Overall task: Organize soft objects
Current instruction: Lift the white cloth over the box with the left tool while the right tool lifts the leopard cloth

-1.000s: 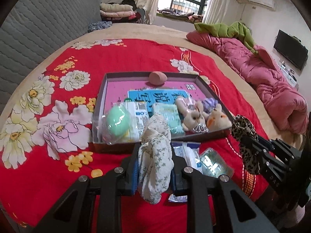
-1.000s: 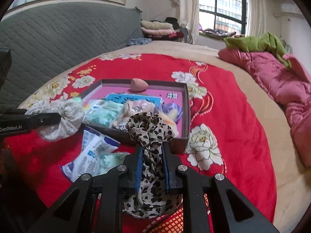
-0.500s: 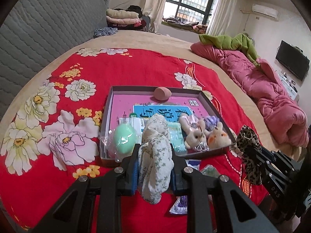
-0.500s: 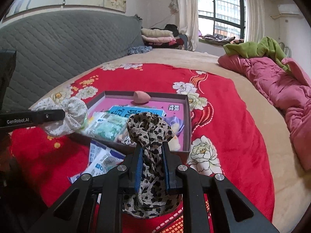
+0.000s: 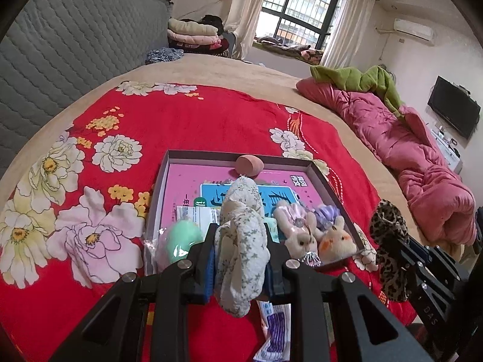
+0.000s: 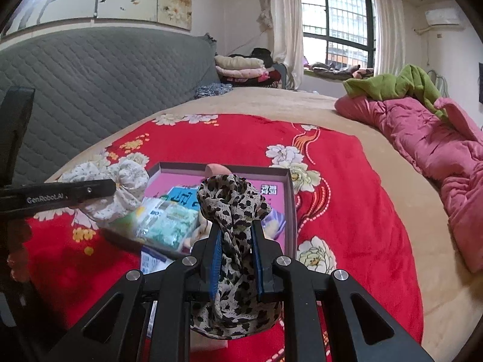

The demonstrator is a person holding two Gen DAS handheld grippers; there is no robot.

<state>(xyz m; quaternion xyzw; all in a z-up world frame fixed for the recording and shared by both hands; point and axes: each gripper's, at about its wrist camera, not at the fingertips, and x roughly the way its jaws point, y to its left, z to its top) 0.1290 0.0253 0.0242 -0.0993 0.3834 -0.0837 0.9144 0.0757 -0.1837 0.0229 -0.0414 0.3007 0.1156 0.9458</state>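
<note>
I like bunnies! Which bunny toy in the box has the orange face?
The right-hand bunny, nearest the box's right wall; its neighbour has a pale cream face.

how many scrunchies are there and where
2. The white floral scrunchie is clamped in the left tool; the leopard-print scrunchie is clamped in the right tool. Both are held above the near edge of the box. More could be hidden among the box's contents.

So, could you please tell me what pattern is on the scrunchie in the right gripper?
Leopard print scrunchie, clearest in the right wrist view.
</note>
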